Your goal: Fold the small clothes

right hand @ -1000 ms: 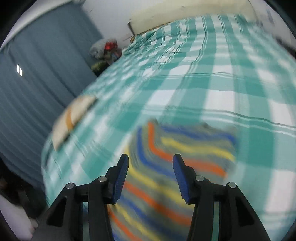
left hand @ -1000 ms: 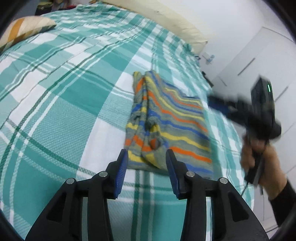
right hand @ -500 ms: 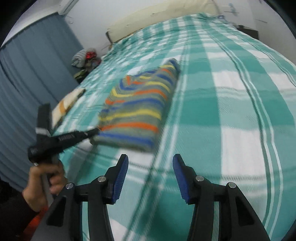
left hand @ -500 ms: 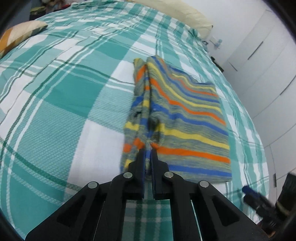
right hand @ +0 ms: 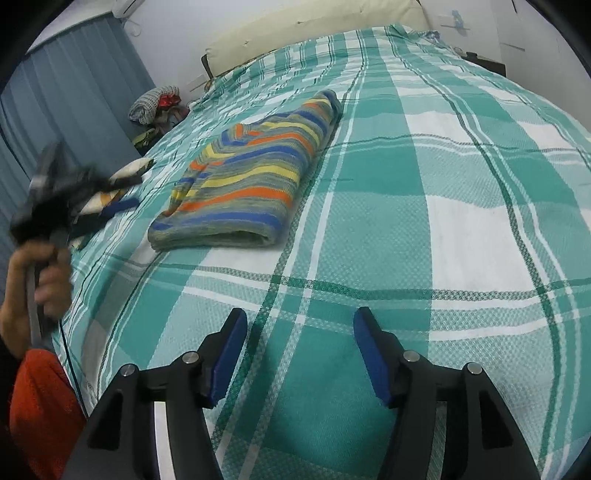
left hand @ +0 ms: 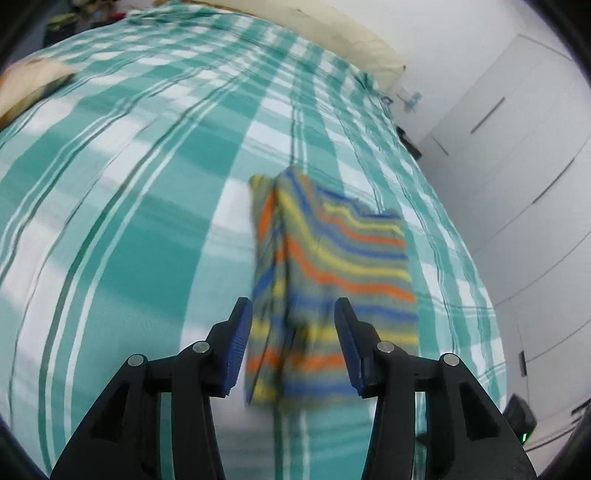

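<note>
A small striped garment [left hand: 332,273], grey with orange, yellow and blue bands, lies folded into a rectangle on the green-and-white checked bed. It also shows in the right wrist view [right hand: 255,173], left of centre. My left gripper [left hand: 293,339] is open, just above the garment's near edge, holding nothing. In the right wrist view that gripper appears blurred at the far left [right hand: 122,205]. My right gripper [right hand: 299,354] is open and empty, low over bare bedsheet, well short of the garment.
The checked bedsheet [right hand: 461,229] covers the whole bed. A cream headboard cushion [right hand: 314,26] runs along the far end. A patterned pillow [left hand: 33,85] lies at the left edge. White wardrobe doors [left hand: 517,155] stand at the right, blue curtains [right hand: 74,85] at the left.
My left gripper was shut on the garment's near edge half a second ago; it has opened, let go and pulled back. My right gripper swung off the garment to the bedsheet beside it.
</note>
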`<state>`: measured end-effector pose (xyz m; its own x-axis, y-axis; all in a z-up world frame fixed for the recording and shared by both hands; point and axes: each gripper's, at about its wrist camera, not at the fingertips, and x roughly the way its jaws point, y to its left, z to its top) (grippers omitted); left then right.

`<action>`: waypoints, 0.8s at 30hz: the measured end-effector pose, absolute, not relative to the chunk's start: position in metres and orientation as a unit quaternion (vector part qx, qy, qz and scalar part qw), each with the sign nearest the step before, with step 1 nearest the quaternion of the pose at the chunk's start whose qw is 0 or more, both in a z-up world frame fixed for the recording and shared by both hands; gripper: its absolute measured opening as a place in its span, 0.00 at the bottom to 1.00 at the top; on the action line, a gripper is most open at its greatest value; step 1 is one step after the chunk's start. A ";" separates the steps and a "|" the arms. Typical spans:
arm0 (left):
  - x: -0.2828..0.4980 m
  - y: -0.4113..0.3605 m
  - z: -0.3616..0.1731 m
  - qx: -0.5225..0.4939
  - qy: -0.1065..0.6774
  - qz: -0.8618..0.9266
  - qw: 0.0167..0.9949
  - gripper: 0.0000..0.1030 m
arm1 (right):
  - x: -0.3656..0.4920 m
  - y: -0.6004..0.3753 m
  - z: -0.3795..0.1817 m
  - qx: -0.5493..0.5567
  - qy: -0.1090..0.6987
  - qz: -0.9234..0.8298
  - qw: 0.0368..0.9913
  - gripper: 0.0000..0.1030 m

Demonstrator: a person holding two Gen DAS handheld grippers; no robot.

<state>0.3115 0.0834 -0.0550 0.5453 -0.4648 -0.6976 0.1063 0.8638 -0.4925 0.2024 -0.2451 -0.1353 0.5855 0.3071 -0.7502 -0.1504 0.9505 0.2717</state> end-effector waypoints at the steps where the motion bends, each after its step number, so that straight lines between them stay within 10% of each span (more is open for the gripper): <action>1: 0.324 0.077 -0.055 -0.187 0.452 -0.164 0.856 0.45 | 0.203 -0.244 -0.135 0.087 0.436 0.131 0.886 0.60; 4: 0.357 0.055 -0.066 -0.154 0.475 -0.159 0.851 0.43 | 0.203 -0.242 -0.135 0.079 0.436 0.134 0.887 0.61; 6: 0.371 0.042 -0.079 -0.127 0.496 -0.166 0.843 0.02 | 0.204 -0.242 -0.136 0.075 0.433 0.135 0.888 0.61; 12: 0.380 0.067 -0.089 -0.128 0.489 -0.120 0.854 0.01 | 0.201 -0.236 -0.138 0.056 0.430 0.137 0.891 0.65; 16: 0.374 0.055 -0.096 -0.076 0.490 -0.123 0.859 0.04 | 0.201 -0.229 -0.143 0.034 0.429 0.136 0.892 0.71; 20: 0.369 0.061 -0.086 -0.085 0.490 -0.099 0.862 0.47 | 0.199 -0.220 -0.143 0.009 0.428 0.133 0.894 0.74; 24: 0.339 0.071 -0.048 -0.060 0.432 -0.098 0.894 0.49 | 0.200 -0.224 -0.127 0.018 0.432 0.135 0.891 0.72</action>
